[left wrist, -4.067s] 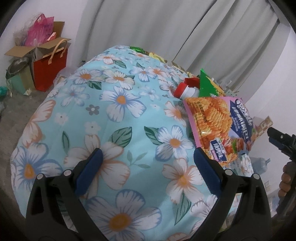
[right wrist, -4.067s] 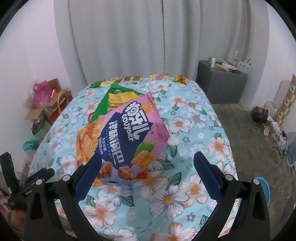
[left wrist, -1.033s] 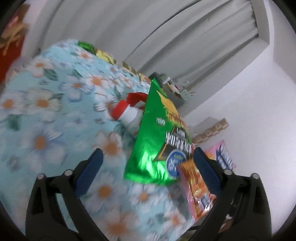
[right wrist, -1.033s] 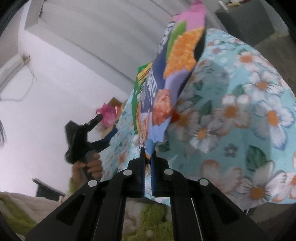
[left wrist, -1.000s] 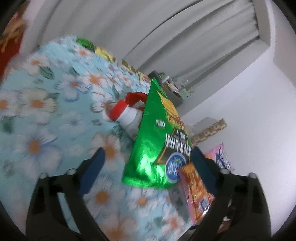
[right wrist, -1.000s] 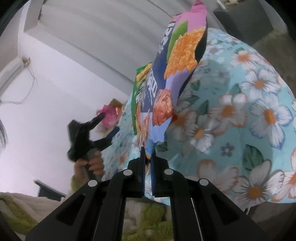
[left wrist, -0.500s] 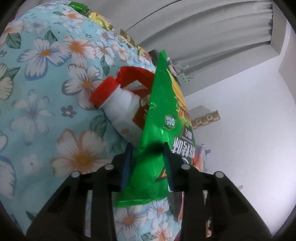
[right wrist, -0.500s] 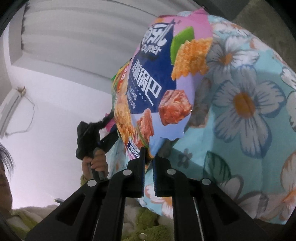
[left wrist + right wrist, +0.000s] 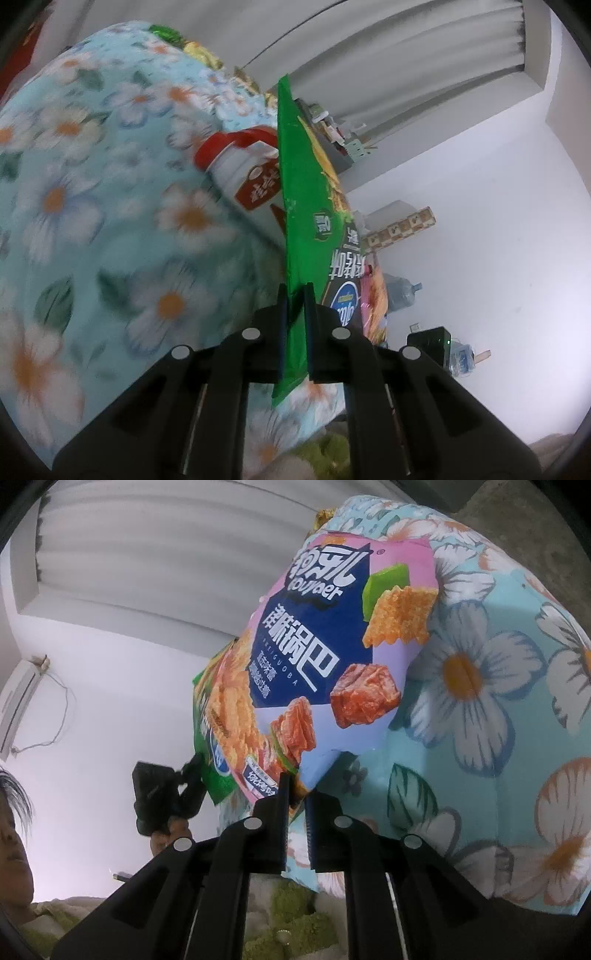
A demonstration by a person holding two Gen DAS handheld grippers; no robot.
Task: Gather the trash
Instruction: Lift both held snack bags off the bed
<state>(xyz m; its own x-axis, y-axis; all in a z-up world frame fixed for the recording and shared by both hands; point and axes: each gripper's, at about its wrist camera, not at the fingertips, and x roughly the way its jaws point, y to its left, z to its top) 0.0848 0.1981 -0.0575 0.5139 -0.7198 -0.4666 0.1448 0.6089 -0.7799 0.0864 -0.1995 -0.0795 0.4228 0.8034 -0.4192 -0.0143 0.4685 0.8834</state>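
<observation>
- Left claw (image 9: 294, 295): jaws have just been closing, now narrow and clamped on the lower edge of the green snack bag (image 9: 310, 206); bag foil sits pinched between the two pads.
- Green snack bag stands on edge in the left wrist view, long axis running up and away from the claw, top corner pointing toward the curtain (image 9: 388, 62). Printed face turned to the right; print reads upside down.
- Right claw (image 9: 297, 786): jaws have just been opening a little, gap narrow, lower corner of the pink snack bag (image 9: 325, 657) between the pads. Pads look in contact with it, so it reads as held.
- Pink snack bag rises from the right claw, long axis tilted up and to the right, top edge pointing toward the far end of the bed (image 9: 498, 701). Front face toward the camera.
- The green bag's corner shows just behind the pink one at its left, with the left claw under it.
- Just beyond the green bag, a white bottle with a red cap (image 9: 240, 173) lies on the bed's floral cover, cap pointing up-left.
- Farther along the bed edge: small wrappers (image 9: 199, 55), blurred.
- Far right, by the wall: a water jug (image 9: 400, 295).
</observation>
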